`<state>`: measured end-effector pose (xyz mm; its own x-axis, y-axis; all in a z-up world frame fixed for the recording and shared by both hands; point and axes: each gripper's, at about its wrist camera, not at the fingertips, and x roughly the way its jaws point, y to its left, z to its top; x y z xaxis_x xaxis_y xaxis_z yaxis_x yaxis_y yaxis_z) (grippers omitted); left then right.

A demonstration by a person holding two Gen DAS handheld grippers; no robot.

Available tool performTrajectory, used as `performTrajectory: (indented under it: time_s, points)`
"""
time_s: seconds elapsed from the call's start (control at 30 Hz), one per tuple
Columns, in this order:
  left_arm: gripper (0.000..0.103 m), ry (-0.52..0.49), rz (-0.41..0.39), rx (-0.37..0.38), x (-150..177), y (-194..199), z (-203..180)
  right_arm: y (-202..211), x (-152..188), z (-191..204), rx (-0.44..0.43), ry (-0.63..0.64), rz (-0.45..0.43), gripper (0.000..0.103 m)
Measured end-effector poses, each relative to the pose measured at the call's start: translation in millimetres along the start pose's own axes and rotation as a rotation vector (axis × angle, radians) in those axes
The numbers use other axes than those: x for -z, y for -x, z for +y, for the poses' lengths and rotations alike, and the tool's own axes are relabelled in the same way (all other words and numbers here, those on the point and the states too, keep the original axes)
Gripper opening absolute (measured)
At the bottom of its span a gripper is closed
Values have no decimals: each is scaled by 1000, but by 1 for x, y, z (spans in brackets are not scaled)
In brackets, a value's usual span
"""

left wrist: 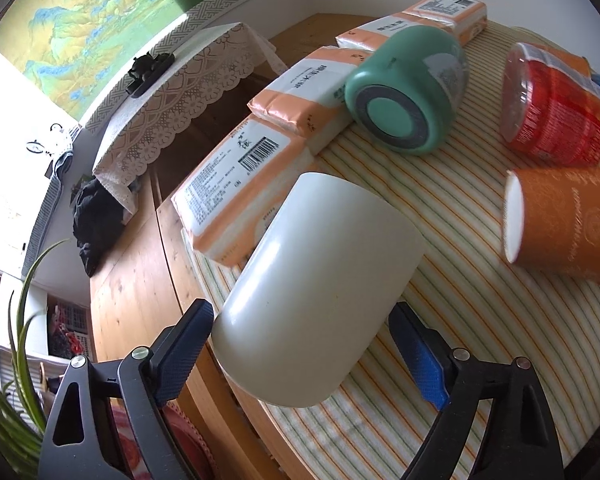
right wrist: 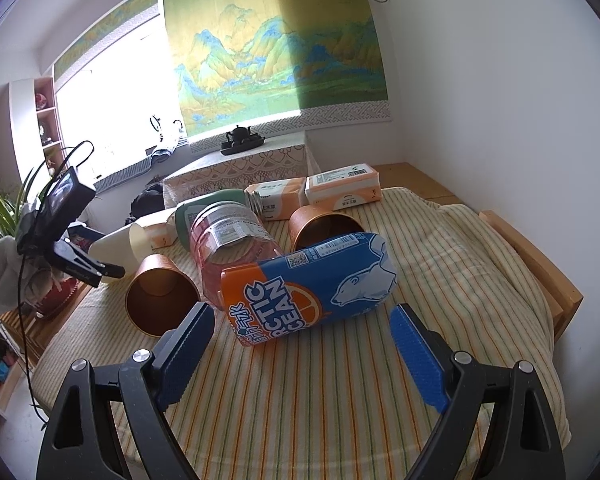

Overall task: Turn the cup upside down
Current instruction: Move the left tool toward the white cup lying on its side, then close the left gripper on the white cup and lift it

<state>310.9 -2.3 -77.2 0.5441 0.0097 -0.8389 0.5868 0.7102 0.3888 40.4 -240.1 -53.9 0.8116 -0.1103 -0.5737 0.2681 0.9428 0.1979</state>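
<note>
The striped cloth is the biggest thing here. It covers a wooden table, and lots of things lie on it.

A row of orange and white tissue packs runs along the far side. In front of them lies a green bottle on its side. Next to it is a clear jar with a red label, also lying down. A soda bottle with a polar bear on it lies right in front of the right tool. Two orange paper cups lie on their sides too.

The white cup is the one being turned over. It is tipped over, close to the near left edge of the cloth. It looks lifted off the cloth, but I can't be sure.

The left tool has one finger on each side of the white cup's lower end. It looks like the fingers are pinching the cup, but the right finger may have a tiny gap, so I can't tell for sure.

The right tool is wide open and holds nothing.

What could go wrong? The cup is smooth and round, so it could slip out if the pinch is weak. It is near the table edge, so it could drop to the floor. It could also bump the tissue packs while turning.
</note>
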Motion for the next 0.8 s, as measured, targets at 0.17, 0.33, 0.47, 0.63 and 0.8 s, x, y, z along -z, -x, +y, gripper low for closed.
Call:
performTrajectory:
  time_s: [0.17,0.33,0.47,0.63,0.8]
  points:
    - [90,-27,-42,31,24,31,-29,8,0,4,-9,14,-12,87]
    - [89,-51,-72,60,46,56,-59,15,2,10,-24,26,-17,87]
    - [89,-48,-97,99,59,72,-76,19,2,16,-44,52,-12,87]
    - [89,-39,-116,112,70,80,-88,21,-5,33,-90,136,-3,87]
    - [96,22,-135,160,76,88,-79,18,-23,63,-177,305,14,87]
